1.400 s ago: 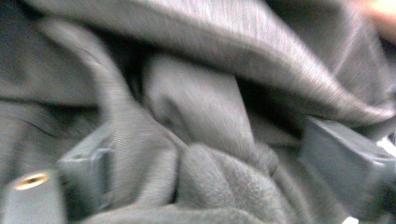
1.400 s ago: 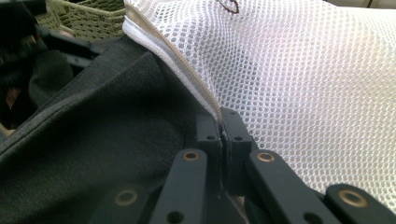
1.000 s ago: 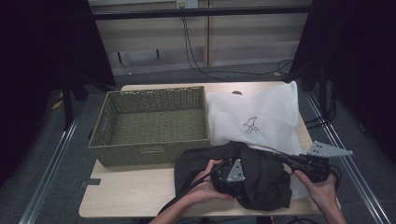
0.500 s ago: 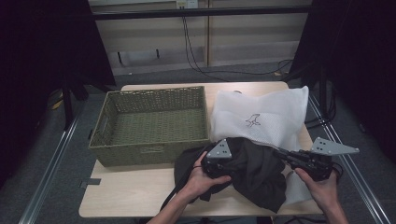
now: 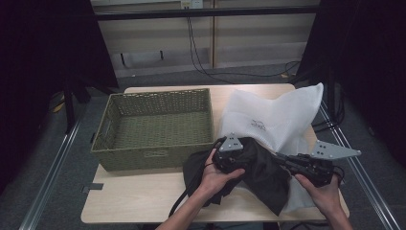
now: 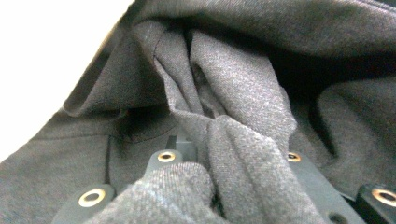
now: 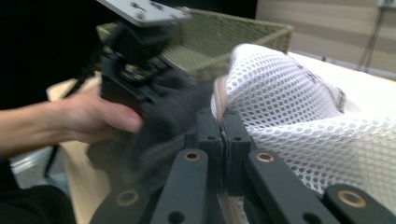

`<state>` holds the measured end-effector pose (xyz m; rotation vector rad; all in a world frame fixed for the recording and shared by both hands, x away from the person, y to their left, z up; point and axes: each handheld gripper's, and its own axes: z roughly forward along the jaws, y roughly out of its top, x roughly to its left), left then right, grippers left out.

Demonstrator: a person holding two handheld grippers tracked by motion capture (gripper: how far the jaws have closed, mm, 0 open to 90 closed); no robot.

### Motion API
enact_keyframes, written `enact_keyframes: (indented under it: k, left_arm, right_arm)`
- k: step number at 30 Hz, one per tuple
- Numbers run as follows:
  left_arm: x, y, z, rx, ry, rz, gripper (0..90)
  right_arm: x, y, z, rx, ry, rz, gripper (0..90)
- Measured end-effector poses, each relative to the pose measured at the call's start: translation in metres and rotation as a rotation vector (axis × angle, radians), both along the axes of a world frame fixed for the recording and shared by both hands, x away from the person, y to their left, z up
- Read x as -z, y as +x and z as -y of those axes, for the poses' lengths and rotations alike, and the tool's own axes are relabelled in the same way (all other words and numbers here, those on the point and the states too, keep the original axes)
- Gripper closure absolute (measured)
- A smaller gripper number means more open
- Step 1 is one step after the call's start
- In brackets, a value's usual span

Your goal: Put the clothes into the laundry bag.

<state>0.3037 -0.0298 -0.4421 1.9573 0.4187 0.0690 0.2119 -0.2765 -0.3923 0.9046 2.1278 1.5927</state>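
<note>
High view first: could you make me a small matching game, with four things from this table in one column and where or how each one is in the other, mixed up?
Things:
1. woven basket
2. dark garment
3. white mesh bag
4. left gripper

States:
A. pinched at its edge by the shut jaws of the right gripper
B. jaws buried in grey cloth, closed on a fold of it
C. standing on the left half of the table, nothing in it
D. bunched up at the front of the table, between the two hands

Pairs: 1-C, 2-D, 3-A, 4-B
</note>
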Motion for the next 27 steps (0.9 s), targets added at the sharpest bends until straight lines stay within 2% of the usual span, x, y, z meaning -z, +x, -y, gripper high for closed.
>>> enact_keyframes:
  k: [1, 2, 4, 5, 8, 11, 12, 14, 15, 16, 17, 18, 19, 21, 23, 25, 27]
  left_arm:
    - [0.001, 0.002, 0.003, -0.004, 0.011, 0.008, 72.9]
    - [0.005, 0.004, 0.006, -0.017, 0.011, -0.011, 72.9]
    - [0.014, 0.009, 0.013, -0.036, 0.025, -0.027, 73.0]
    - [0.017, 0.011, 0.015, -0.052, 0.032, -0.038, 73.0]
    - [0.023, 0.013, 0.021, -0.103, 0.029, -0.029, 72.8]
    - [0.026, 0.013, 0.022, -0.105, 0.017, -0.031, 71.2]
    - [0.026, 0.014, 0.021, -0.095, 0.013, -0.033, 69.4]
    - [0.027, 0.015, 0.018, -0.07, -0.001, -0.05, 64.4]
    - [0.027, 0.014, 0.017, -0.049, 0.008, -0.044, 61.7]
    - [0.026, 0.013, 0.015, -0.037, 0.006, -0.033, 56.6]
    - [0.025, 0.012, 0.013, -0.029, 0.005, -0.045, 56.6]
    - [0.024, 0.011, 0.011, -0.007, -0.014, -0.063, 55.7]
    - [0.023, 0.01, 0.009, 0.005, -0.014, -0.056, 53.5]
    - [0.019, 0.003, 0.004, 0.033, 0.009, -0.011, 47.9]
    - [0.016, -0.001, -0.001, 0.051, 0.014, 0.014, 44.2]
    - [0.013, -0.005, -0.008, 0.05, 0.023, 0.023, 39.5]
    - [0.011, -0.008, -0.016, 0.048, -0.01, 0.014, 35.3]
  right_arm:
    - [-0.002, -0.001, -0.002, -0.006, 0.001, 0.004, 89.2]
    - [-0.006, -0.002, -0.007, -0.032, 0.006, 0.01, 89.2]
    - [-0.007, -0.003, -0.01, -0.04, 0.005, 0.009, 89.2]
    - [-0.006, -0.003, -0.015, -0.054, -0.003, 0.005, 89.2]
    - [-0.003, -0.003, -0.019, -0.069, -0.002, -0.001, 89.2]
    - [0.007, 0.001, -0.019, -0.07, 0.002, -0.025, 89.2]
    - [0.012, 0.002, -0.017, -0.07, 0.01, -0.042, 89.2]
    - [0.022, 0.004, -0.014, -0.051, -0.015, -0.066, 89.2]
    - [0.026, 0.005, -0.011, -0.046, -0.014, -0.076, 89.2]
    - [0.035, 0.005, -0.005, -0.016, -0.029, -0.095, 89.3]
    - [0.035, 0.005, -0.005, -0.016, -0.029, -0.095, 89.3]
    - [0.039, 0.005, -0.001, -0.005, -0.033, -0.107, 89.2]
    - [0.044, 0.005, 0.003, 0.009, -0.037, -0.119, 89.3]
    - [0.052, 0.005, 0.009, 0.042, -0.062, -0.141, 89.3]
    - [0.059, 0.006, 0.014, 0.052, -0.059, -0.157, 89.3]
    - [0.063, 0.006, 0.016, 0.063, -0.065, -0.169, 89.2]
    - [0.065, 0.007, 0.018, 0.07, -0.071, -0.172, 89.3]
